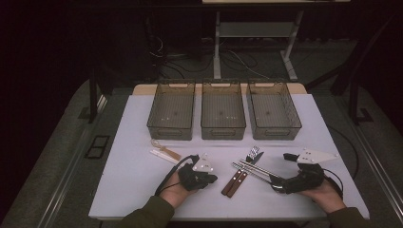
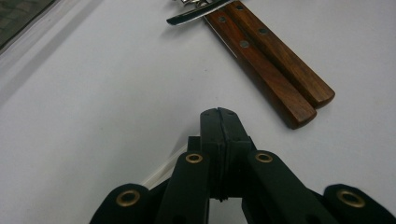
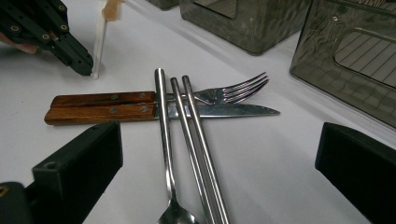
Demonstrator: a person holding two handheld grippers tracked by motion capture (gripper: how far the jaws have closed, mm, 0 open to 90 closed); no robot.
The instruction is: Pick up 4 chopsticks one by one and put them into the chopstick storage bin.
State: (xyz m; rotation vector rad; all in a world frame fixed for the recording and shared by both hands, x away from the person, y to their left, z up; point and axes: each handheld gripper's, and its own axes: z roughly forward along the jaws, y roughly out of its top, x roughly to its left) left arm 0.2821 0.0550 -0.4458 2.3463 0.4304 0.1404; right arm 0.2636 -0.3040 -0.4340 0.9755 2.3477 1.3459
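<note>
While the white table (image 1: pixel 128 175) carries three smoky transparent plastic bins (image 1: pixel 223 110) in a row along its far edge, the work sits nearer the front edge: a crossed pile of cutlery. Largest there are the wooden-handled knife (image 3: pixel 140 112) and wooden-handled fork (image 3: pixel 215 93), lying side by side; across them rest a steel spoon (image 3: pixel 163 140) and a pair of steel chopsticks (image 3: pixel 196 149). The right gripper (image 1: pixel 280 184), jaws spread wide, faces this pile; I judge it best to take the topmost chopsticks first, closing low and square across both. The left gripper (image 2: pixel 219 116), jaws pressed together and empty, rests beside the handles; pale wrapped sticks (image 1: pixel 165 153) lie toward the left edge
</note>
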